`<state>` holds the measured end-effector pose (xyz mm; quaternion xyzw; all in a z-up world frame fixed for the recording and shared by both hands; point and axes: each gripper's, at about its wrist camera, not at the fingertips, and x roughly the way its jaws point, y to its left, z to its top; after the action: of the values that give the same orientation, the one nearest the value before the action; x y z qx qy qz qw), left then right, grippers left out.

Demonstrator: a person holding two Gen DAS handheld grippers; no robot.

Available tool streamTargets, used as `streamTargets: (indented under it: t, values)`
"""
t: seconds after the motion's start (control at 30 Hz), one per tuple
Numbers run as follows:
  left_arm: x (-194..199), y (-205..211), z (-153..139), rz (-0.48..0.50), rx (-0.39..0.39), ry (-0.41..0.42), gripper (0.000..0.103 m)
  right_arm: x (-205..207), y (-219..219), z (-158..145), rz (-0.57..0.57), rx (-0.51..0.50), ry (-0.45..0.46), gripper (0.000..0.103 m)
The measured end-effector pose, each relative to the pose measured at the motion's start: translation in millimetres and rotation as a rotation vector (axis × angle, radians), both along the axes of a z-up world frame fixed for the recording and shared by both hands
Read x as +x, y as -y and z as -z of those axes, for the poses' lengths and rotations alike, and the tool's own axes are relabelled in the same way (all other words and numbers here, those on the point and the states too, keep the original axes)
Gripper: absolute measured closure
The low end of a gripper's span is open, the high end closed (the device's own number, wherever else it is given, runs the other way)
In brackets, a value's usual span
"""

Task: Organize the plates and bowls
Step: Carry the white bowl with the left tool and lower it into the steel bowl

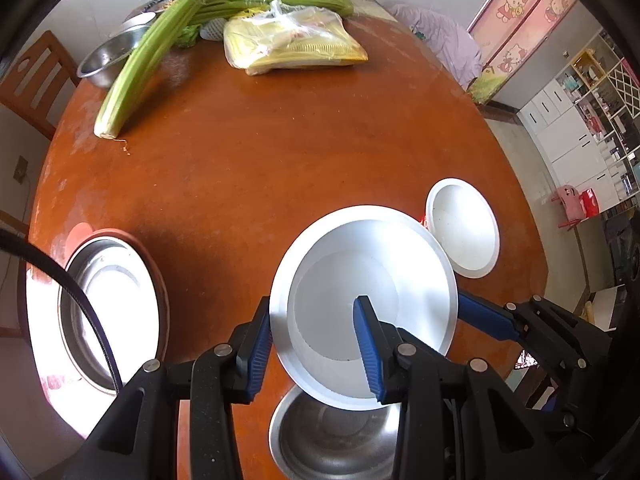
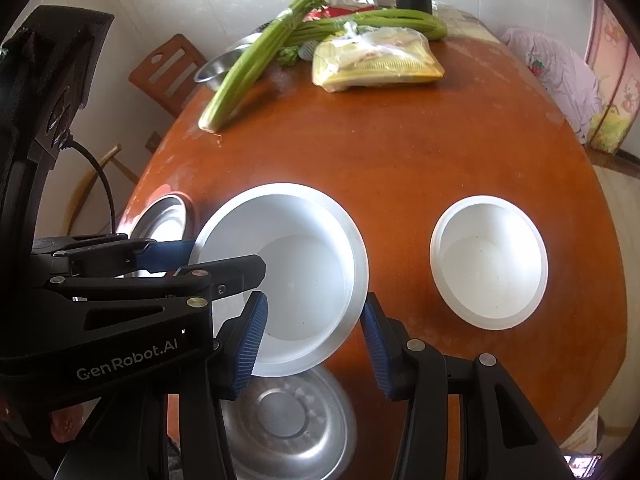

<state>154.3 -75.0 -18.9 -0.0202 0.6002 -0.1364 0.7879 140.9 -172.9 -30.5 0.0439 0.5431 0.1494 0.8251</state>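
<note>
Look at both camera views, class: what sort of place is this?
Most likely a dining area in a family home. A round wooden table holds groceries: celery and a bagged packet. A wooden chair stands beside it, and a storage cabinet lines the far wall.

The large white bowl (image 1: 362, 304) is covering the far part of a steel dish (image 1: 332, 440), whose near rim is running off the frame. Glare is washing out another steel dish (image 1: 112, 308) at left.
</note>
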Motion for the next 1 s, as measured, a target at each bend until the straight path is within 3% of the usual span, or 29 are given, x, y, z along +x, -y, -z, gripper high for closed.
streamTargets:
  t: [0.33,1.0]
  values:
    - [-26.8,-8.5,-30.5,-0.021,0.005,0.068,0.064,-23.0,-9.1,-26.6,-0.025,-0.009,0.063,0.053]
    - [-94.3,-10.8,-30.0,-0.014,0.021,0.06,0.064,-87.0,-15.1,-26.5,-0.025,0.001,0.063,0.053]
